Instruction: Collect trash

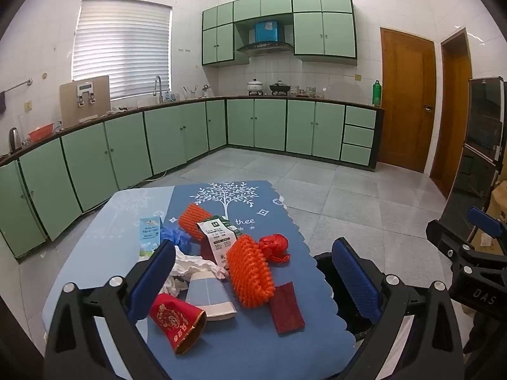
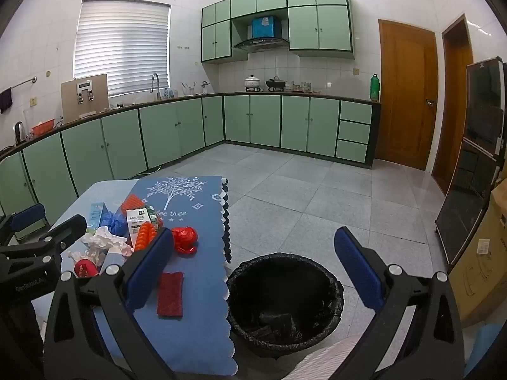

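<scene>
Red paper cup lies on its side nearest my left tongs, at the front of a heap of litter on the blue table. Beside it sit a pale blue-and-white cup, also tipped over, crumpled white tissue, an orange foam net, a flat dark-red packet and a crumpled red wrapper. Farther back are a white printed pouch, a second orange net, a blue crumpled bag and a small light-blue carton.

Off the table's scalloped edge, on the floor, stands the black-lined bin, below my right tongs. Something dark lies at its bottom; I cannot tell whether that is trash or folds of the liner.

By my reckoning the collecting has barely begun: every piece I can see is on the table, and all of it is left to move into the bin.

Both tongs stand spread as wide as they go, released and empty. Neither pair of blue pads touches anything; the left hangs above the heap, the right between the table edge and the bin.
</scene>
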A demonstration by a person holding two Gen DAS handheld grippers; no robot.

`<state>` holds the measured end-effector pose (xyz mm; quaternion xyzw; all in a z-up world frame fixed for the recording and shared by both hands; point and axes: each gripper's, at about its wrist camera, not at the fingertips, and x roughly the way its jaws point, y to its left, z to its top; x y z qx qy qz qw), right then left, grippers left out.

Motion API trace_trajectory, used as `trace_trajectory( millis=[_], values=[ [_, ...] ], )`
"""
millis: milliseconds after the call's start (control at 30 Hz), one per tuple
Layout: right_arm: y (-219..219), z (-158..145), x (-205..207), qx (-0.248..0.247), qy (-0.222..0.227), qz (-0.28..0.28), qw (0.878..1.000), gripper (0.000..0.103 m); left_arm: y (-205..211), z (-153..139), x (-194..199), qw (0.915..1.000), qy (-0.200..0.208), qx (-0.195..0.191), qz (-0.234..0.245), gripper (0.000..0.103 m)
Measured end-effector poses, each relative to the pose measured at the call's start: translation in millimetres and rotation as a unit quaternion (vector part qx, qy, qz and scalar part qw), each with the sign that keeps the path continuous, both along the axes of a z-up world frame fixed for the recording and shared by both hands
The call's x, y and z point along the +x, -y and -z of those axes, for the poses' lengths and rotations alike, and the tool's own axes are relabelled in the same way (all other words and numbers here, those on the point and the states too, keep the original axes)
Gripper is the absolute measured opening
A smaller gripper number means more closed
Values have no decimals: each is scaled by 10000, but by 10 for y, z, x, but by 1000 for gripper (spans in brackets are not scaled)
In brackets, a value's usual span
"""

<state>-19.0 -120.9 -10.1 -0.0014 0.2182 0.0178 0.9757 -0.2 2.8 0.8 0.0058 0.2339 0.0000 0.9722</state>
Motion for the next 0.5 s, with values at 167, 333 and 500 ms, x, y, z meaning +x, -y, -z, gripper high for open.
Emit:
trace_trajectory(
  millis=[167,333,500],
  values=[
    [31,47,23,-3,5,-3,10000,98,10,-3,13,10000,-1,9,-7,97],
    [26,18,5,7,7,-3,10000,98,-11,-4,26,10000,3,16,-4,97],
    [24,19,6,12,7,0,10000,98,17,-6,8,10000,4,16,-12,97]
  ],
)
